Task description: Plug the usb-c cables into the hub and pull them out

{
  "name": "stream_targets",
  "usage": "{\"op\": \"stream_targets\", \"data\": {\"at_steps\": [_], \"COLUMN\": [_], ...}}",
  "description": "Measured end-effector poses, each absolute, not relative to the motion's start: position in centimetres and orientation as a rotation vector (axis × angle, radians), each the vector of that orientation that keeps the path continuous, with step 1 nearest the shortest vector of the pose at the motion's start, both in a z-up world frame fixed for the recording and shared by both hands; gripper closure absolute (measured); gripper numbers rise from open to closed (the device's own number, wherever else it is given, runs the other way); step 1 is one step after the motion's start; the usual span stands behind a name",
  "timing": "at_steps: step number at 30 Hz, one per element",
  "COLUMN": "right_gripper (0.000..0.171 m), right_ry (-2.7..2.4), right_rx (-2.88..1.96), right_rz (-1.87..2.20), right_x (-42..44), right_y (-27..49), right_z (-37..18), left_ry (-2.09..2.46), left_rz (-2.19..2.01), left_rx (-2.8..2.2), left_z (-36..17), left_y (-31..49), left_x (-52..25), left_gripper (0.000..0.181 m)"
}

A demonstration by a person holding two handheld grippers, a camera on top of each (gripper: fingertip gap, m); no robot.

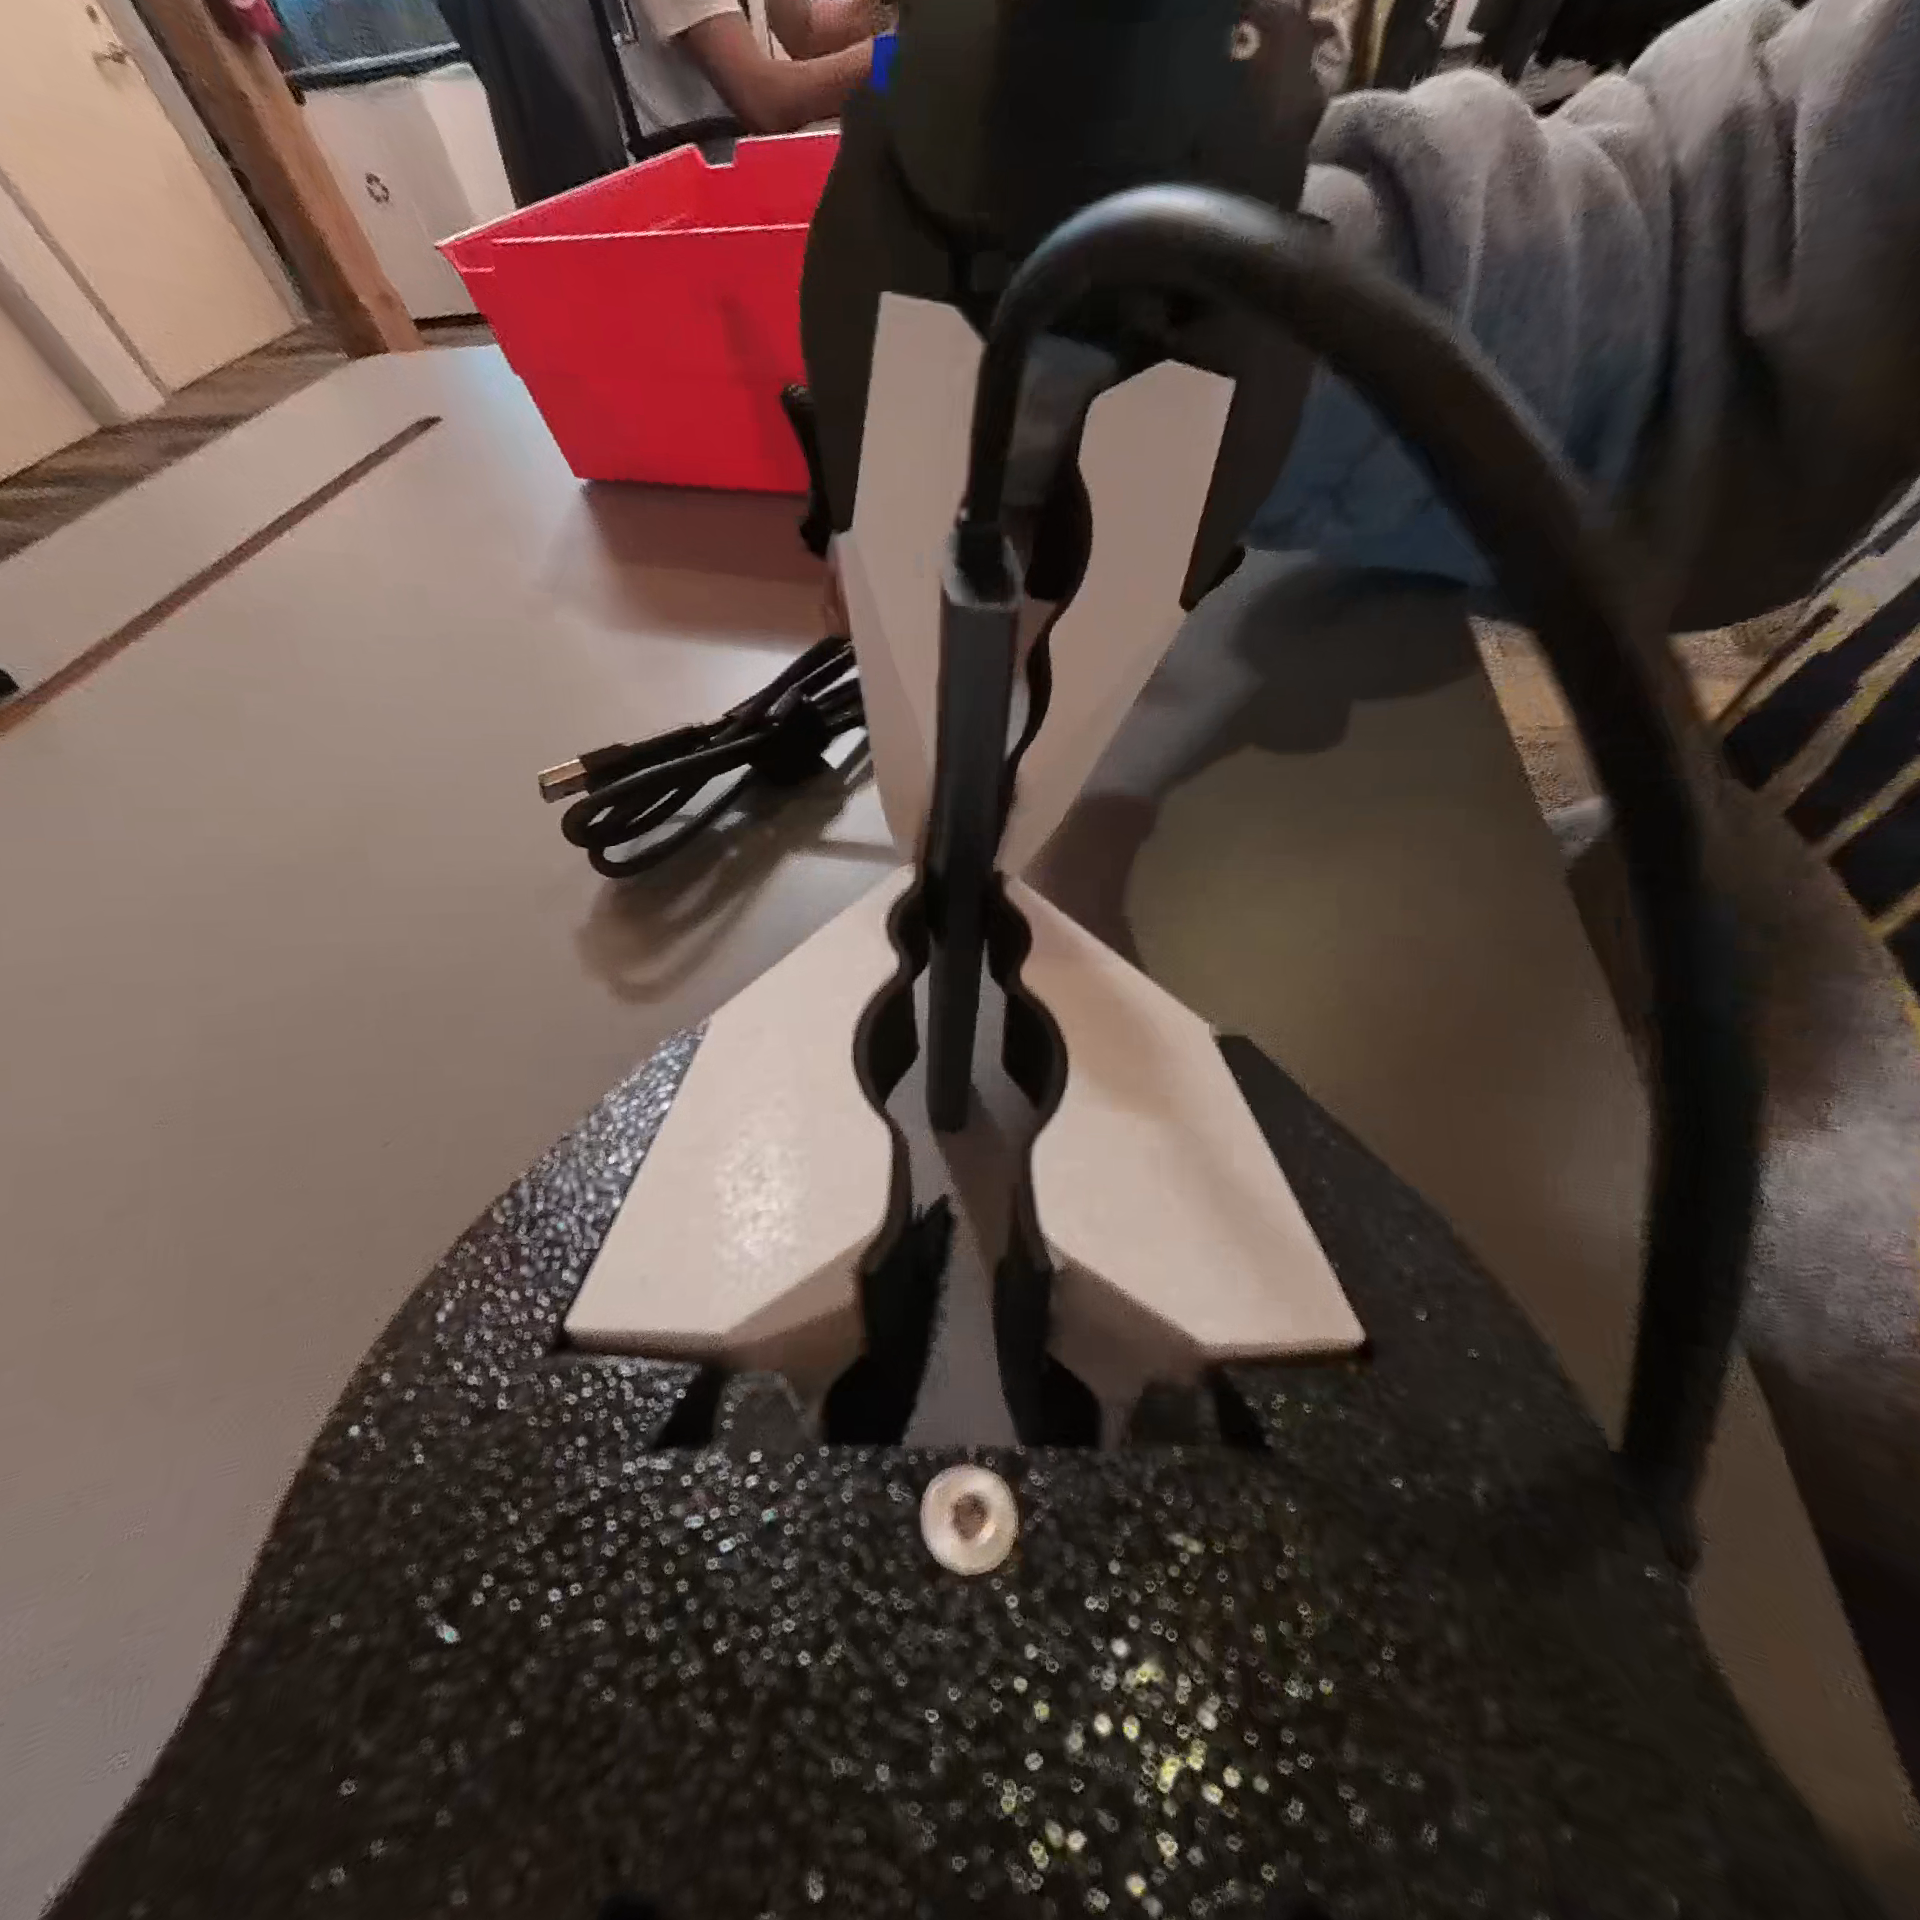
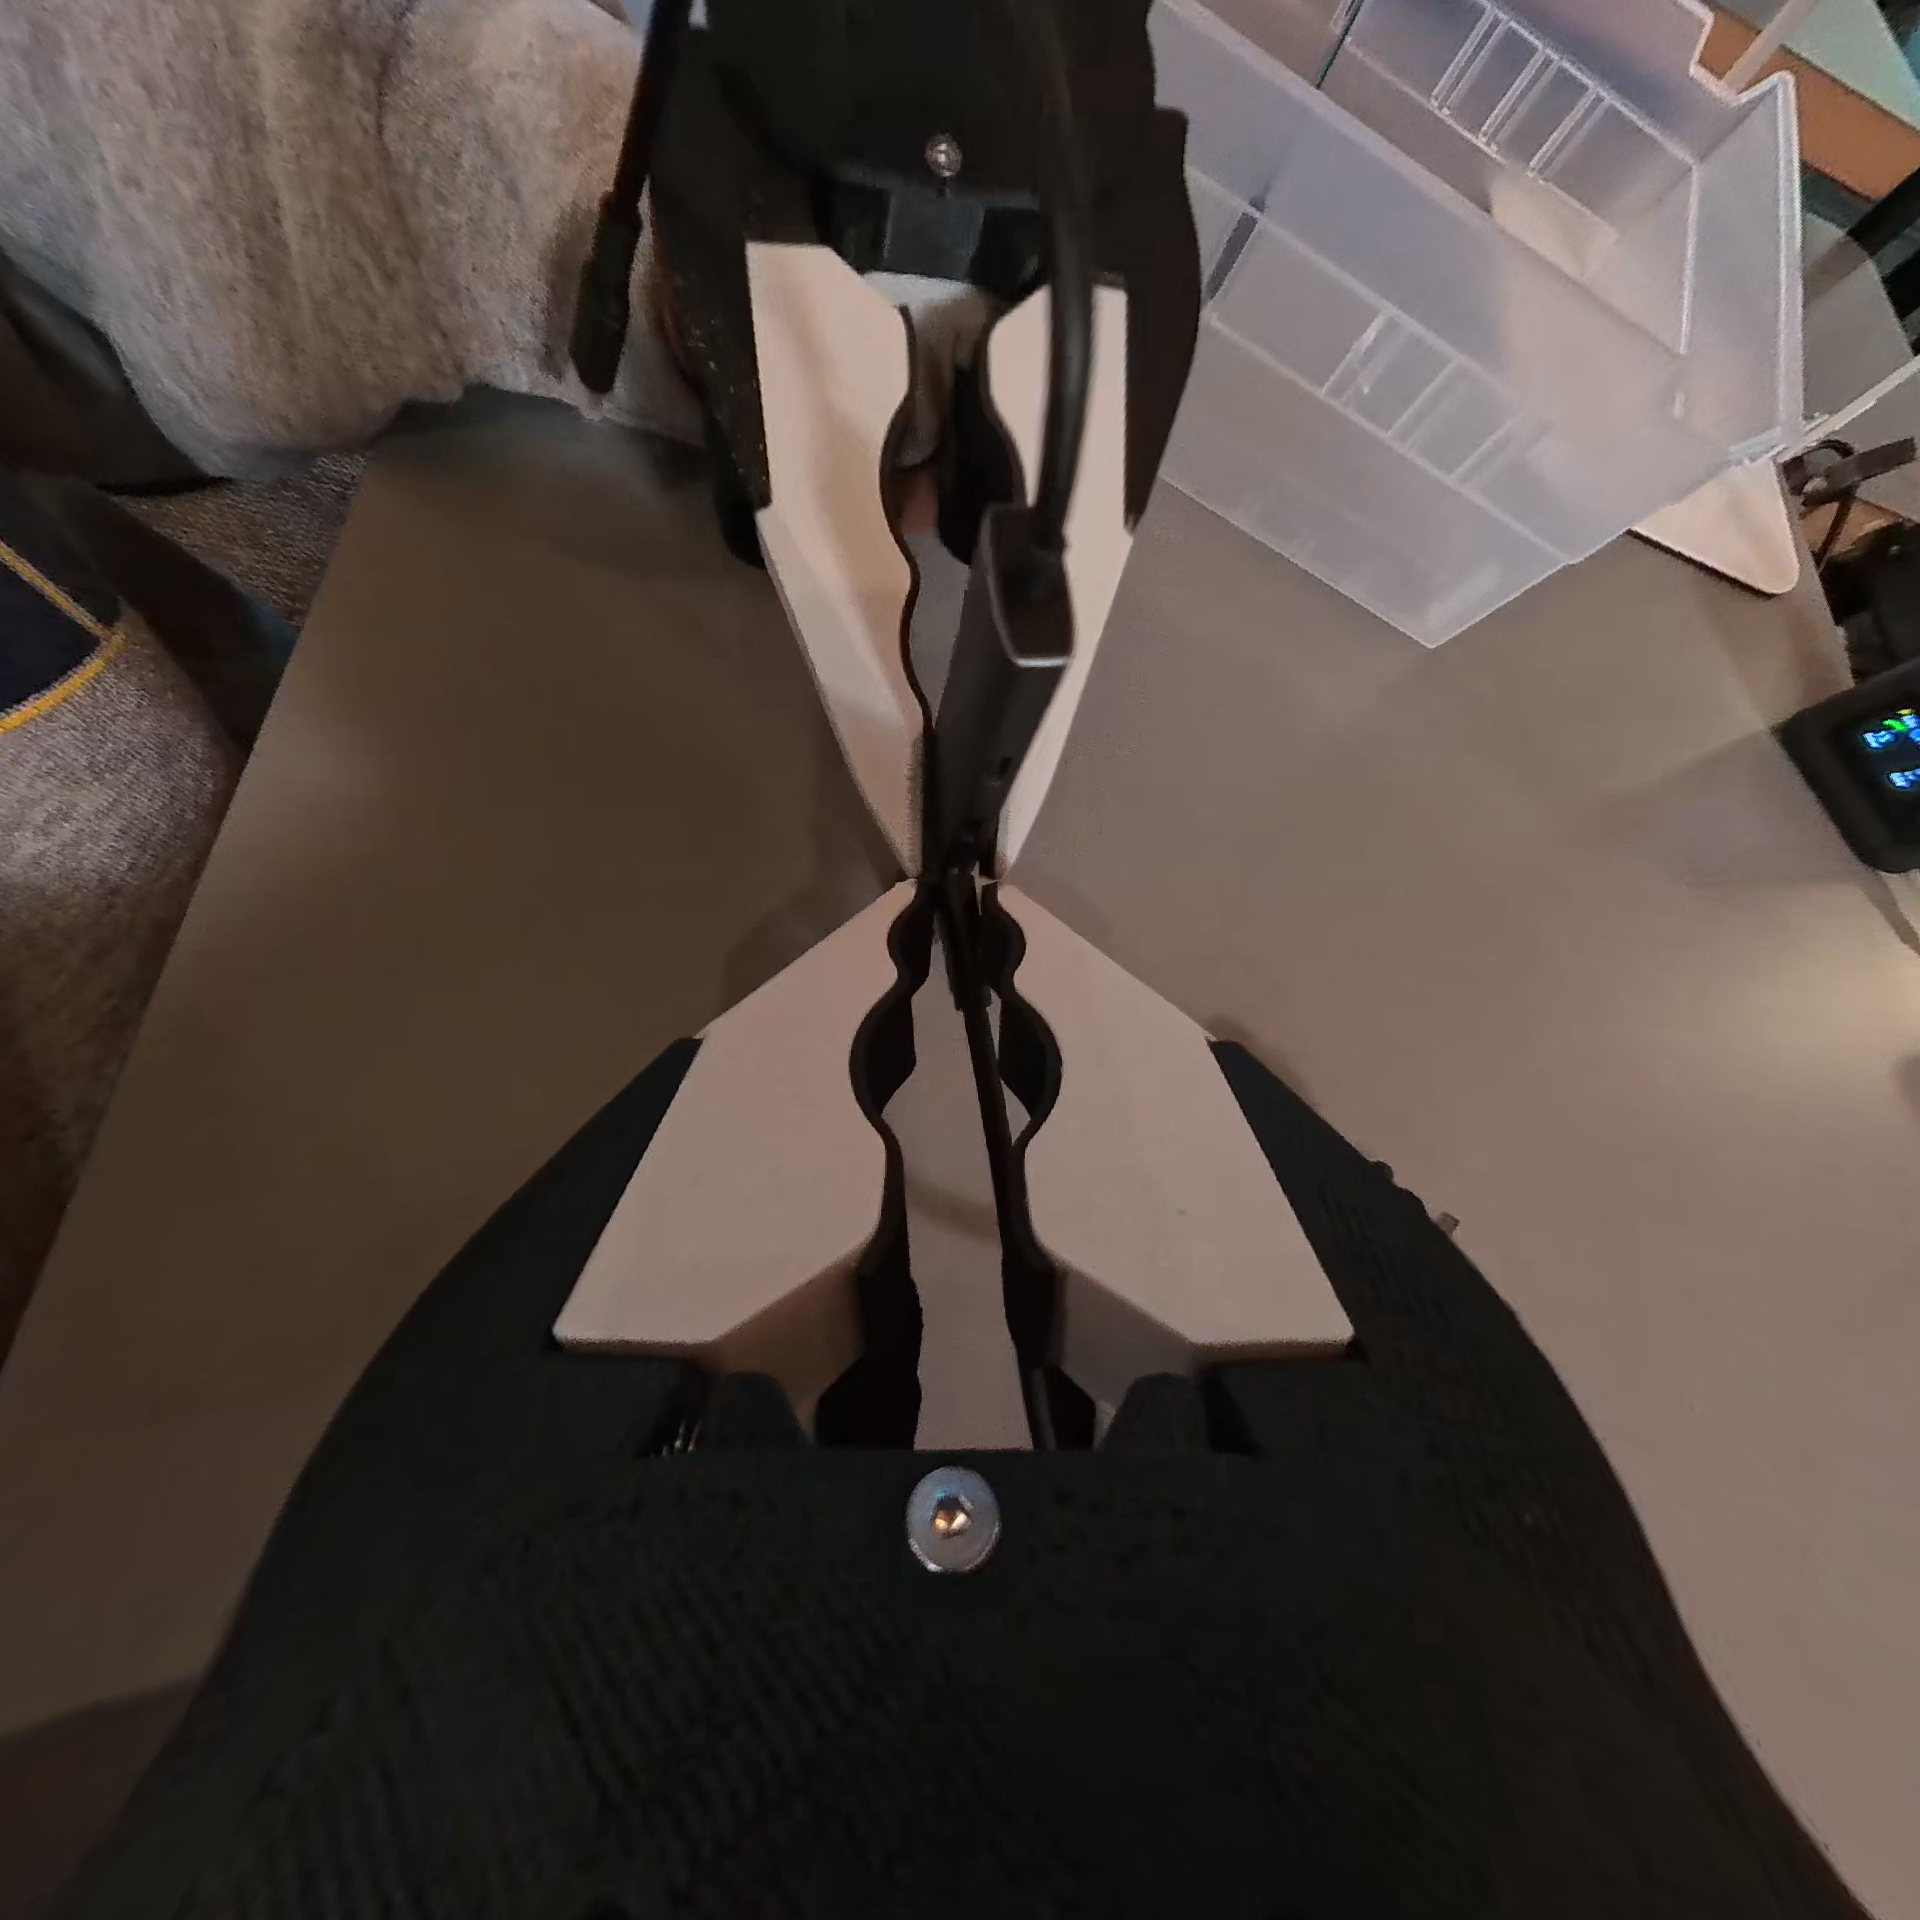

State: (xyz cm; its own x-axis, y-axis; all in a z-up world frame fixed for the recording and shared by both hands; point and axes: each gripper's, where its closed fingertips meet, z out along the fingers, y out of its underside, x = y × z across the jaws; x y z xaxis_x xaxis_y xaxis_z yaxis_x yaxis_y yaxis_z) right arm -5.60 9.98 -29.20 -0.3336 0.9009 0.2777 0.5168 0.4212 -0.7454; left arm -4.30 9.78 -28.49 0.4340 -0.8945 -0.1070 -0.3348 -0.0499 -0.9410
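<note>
In the left wrist view the left gripper (image 1: 951, 894) is pressed together on the hub (image 1: 971, 748), a slim dark bar that runs from between its fingers out past the tips, above the table (image 1: 312, 935). From the hub's far end its thick lead (image 1: 1558, 520) arcs up and back down the right side. Left of the tips a coiled cable bundle (image 1: 707, 769) lies on the table, with a red bin (image 1: 665, 343) farther off. A grey sleeve (image 1: 1662, 260) fills the far right.

In the right wrist view the right gripper (image 2: 951, 894) pinches a thin cable (image 2: 992, 1122) at its tips. The plug end meets the hub's near end; whether it is seated I cannot tell. A clear organizer (image 2: 1455, 364) stands far right.
</note>
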Motion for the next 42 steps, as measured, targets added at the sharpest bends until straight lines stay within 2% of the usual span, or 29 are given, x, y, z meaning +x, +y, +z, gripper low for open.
{"op": "stream_targets", "data": {"at_steps": [2, 9, 11, 15, 21, 25, 29, 34, 35, 36, 38, 42], "right_gripper": [0.16, 0.165, 0.165, 0.166, 0.165, 0.165, 0.165, 0.163, 0.157, 0.143, 0.127, 0.131], "right_ry": [-2.009, -2.043, -2.022, -1.761, -1.494, -1.406, -1.396, -1.462, -1.462, -1.448, -1.413, -1.505], "right_rx": [-1.21, -1.085, -1.107, -1.2, -1.079, -1.072, -1.211, -1.526, -1.602, -1.637, -1.571, -1.362], "right_rz": [0.694, 0.715, 0.557, 0.559, 0.334, 0.217, 0.168, 0.098, 0.073, 0.033, -0.031, 0.253], "right_x": [-5.5, -4.5, -2.6, 3.3, 10.6, 15.0, 18.1, 21.1, 21.6, 21.8, 20.4, 10.1], "right_y": [10.2, 9.0, 11.2, 15.7, 17.5, 18.6, 21.5, 25.1, 25.7, 26.1, 25.7, 18.7], "right_z": [-29.7, -28.9, -28.2, -21.0, -7.6, -2.6, -5.1, -15.1, -16.8, -17.7, -17.0, -16.5], "left_ry": [1.095, 1.188, 1.211, 1.095, 1.123, 1.092, 1.087, 1.03, 1.016, 0.999, 0.972, 0.961], "left_rz": [-0.661, -0.615, -0.532, -0.667, -0.597, -0.637, -0.628, -0.671, -0.686, -0.699, -0.715, -0.697], "left_rx": [-1.619, -1.539, -1.548, -1.398, -1.462, -1.478, -1.489, -1.502, -1.498, -1.497, -1.491, -1.463], "left_z": [-28.5, -28.0, -28.0, -24.4, -26.2, -26.3, -26.5, -26.4, -26.2, -26.1, -25.8, -25.4], "left_y": [9.8, 8.6, 8.8, 8.0, 8.9, 8.9, 9.2, 9.7, 9.8, 9.9, 10.0, 10.1], "left_x": [-4.4, -3.6, -4.4, -4.6, -4.0, -3.9, -3.7, -3.9, -4.0, -4.1, -4.3, -4.5], "left_gripper": [0.173, 0.173, 0.173, 0.174, 0.174, 0.174, 0.174, 0.174, 0.174, 0.174, 0.174, 0.174]}}
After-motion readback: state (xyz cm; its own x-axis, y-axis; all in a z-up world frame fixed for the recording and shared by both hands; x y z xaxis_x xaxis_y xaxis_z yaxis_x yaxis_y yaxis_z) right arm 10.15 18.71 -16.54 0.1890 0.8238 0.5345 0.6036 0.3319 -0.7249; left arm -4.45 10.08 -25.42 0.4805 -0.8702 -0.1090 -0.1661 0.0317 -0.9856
